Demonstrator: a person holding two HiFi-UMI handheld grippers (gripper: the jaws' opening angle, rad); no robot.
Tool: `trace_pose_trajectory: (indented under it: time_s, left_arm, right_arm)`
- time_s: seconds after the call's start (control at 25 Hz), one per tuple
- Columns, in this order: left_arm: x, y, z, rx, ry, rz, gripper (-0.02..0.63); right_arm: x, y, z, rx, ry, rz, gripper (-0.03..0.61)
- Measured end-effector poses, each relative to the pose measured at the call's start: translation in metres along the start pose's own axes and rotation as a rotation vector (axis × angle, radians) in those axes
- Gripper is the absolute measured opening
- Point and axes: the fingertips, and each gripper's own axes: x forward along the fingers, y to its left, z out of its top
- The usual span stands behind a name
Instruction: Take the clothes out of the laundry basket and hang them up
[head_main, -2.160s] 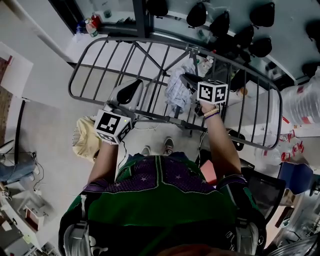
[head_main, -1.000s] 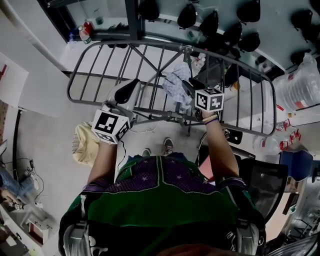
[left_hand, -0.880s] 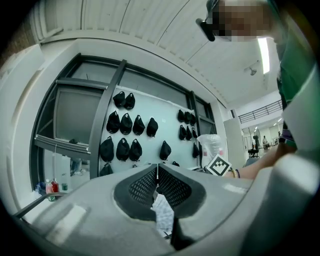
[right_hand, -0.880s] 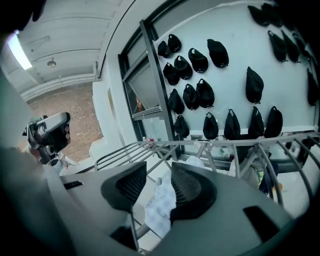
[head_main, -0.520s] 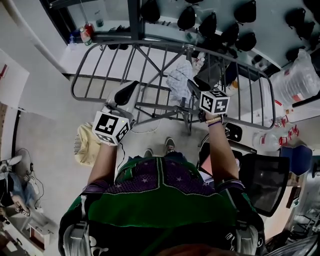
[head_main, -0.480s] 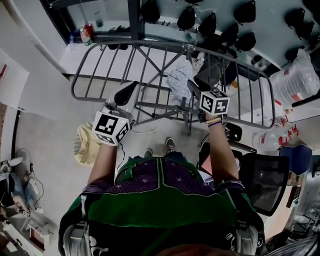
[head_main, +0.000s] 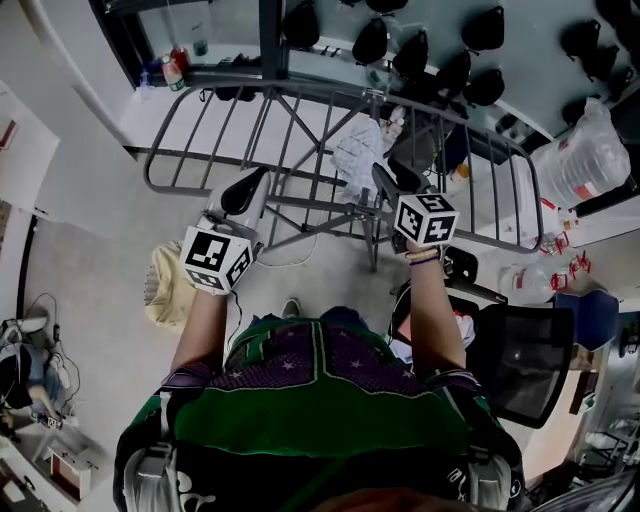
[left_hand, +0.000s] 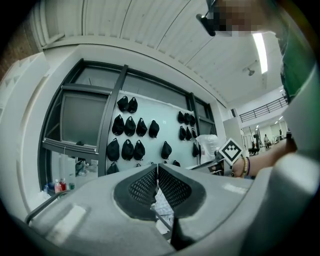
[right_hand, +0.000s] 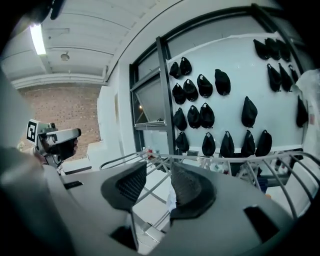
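A pale patterned cloth (head_main: 358, 152) hangs over the bars of a grey metal drying rack (head_main: 330, 92) in front of me. My right gripper (head_main: 388, 183) is just right of the cloth and apart from it, open, with nothing between its fingers; in the right gripper view (right_hand: 159, 182) only rack bars (right_hand: 150, 161) show through the gap. My left gripper (head_main: 240, 193) hovers over the rack's near left part, shut and empty, its pads (left_hand: 145, 184) pressed together. A yellowish laundry basket (head_main: 165, 285) stands on the floor at my left.
Several black caps (head_main: 420, 55) hang on the wall behind the rack. A large clear plastic bag (head_main: 585, 150) sits at the right, a black chair (head_main: 520, 365) stands close at my right side, and bottles (head_main: 170, 68) stand at the far left.
Both grippers have drawn back a little from the rack toward me, and the view has shifted. The cloth stays draped on the rack. Neither gripper's jaws have changed.
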Motion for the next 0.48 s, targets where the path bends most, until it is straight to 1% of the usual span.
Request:
trace_pose_trajectory:
  time_s: [0.2,0.32,0.4,0.48]
  left_arm:
    - [-0.009,-0.021,0.008,0.012,-0.011,0.016,0.020]
    - [-0.015,-0.043,0.015,0.022,-0.018,0.036,0.020]
    - [-0.022,-0.060,0.019,0.016,-0.020,0.051,0.020]
    - [-0.031,-0.080,0.021,0.005,-0.020,0.060,0.020]
  right_arm:
    - [-0.028,0.008,0.011,0.007,-0.060,0.017,0.140]
    - [-0.058,0.012,0.013,0.022,-0.092,0.037,0.140]
    - [-0.080,0.015,0.011,0.037,-0.111,0.047,0.140]
    - [-0.104,0.020,0.007,0.031,-0.124,0.056,0.140]
